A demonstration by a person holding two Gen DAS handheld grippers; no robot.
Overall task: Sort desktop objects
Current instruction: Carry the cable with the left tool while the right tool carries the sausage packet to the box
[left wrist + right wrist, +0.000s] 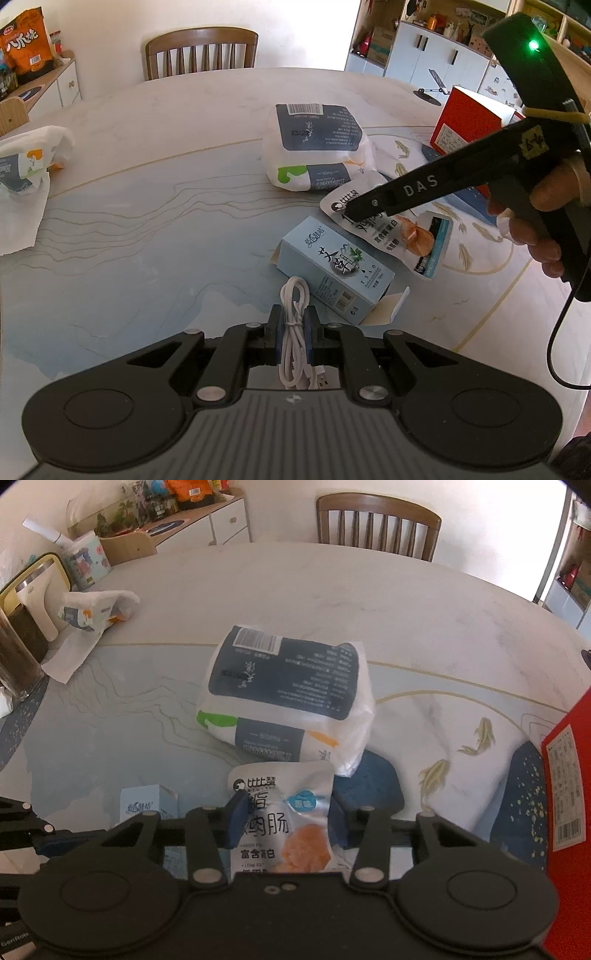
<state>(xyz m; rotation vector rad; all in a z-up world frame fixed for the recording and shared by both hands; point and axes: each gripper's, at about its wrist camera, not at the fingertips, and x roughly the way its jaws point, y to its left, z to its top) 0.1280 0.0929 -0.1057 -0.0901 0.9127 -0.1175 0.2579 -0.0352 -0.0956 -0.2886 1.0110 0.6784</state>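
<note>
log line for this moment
left claw: shut on white cable | right claw: around snack pouch, grip unclear

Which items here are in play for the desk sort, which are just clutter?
In play:
left gripper, shut on white USB cable
right gripper, around sausage pouch
light blue box
tissue pack

Clutter:
chair
red box

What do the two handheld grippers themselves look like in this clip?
Both are matte black, with round discs at the base and silver pivot bolts. The left gripper and right gripper have blue finger pads. The right one shows "DAS" lettering, a green light, yellow tape and a black cable.
</note>
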